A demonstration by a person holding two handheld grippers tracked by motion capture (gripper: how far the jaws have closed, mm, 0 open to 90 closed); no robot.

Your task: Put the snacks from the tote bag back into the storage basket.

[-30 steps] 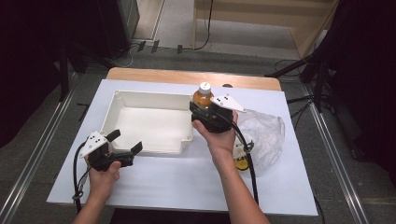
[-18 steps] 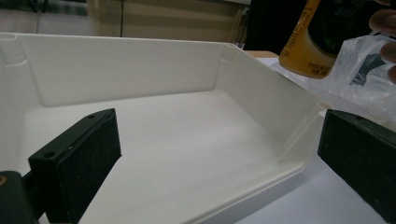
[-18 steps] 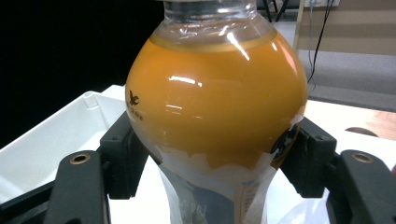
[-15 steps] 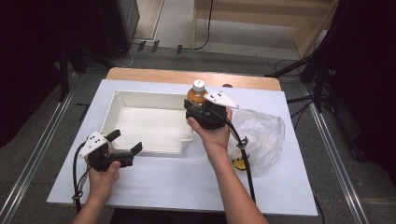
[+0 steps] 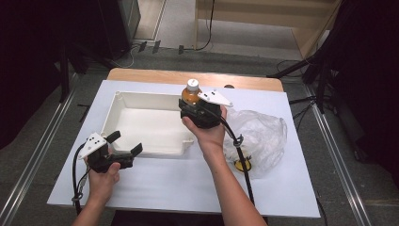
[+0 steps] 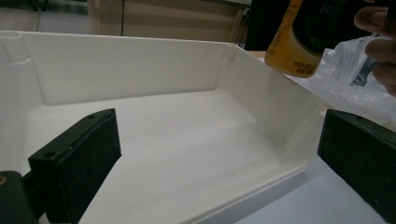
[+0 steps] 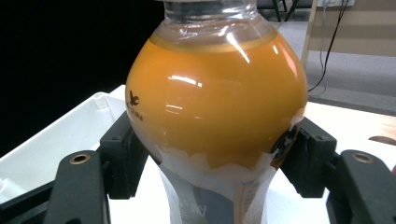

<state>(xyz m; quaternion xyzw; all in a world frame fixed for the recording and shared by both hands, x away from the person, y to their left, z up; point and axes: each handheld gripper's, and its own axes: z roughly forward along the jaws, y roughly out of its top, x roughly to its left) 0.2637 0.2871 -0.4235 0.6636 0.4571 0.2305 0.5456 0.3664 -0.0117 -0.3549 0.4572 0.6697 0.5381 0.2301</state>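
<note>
The right gripper [image 5: 194, 104] squeezes a bottle of orange drink [image 5: 190, 92] – its black jaws press on both sides of the bottle's narrow part, w/ the round orange part bulging above them in the right gripper view [image 7: 215, 98]. The bottle is up in the air, near the middle of the high view, just over the right edge of the white tray [image 5: 123, 102]. I think the step is carrying the bottle from the clear plastic bag [image 5: 263, 134] to the tray. Next it needs to go a bit more left, then down till it rests on the tray floor, & only then let go.

The left gripper [image 5: 126, 144], at the lower left, has its jaws wide w/ nothing in them – it waits at the tray's near edge.

Vs. a sec ago, the bottle has slid left toward the tray; the left hand has not moved
</note>
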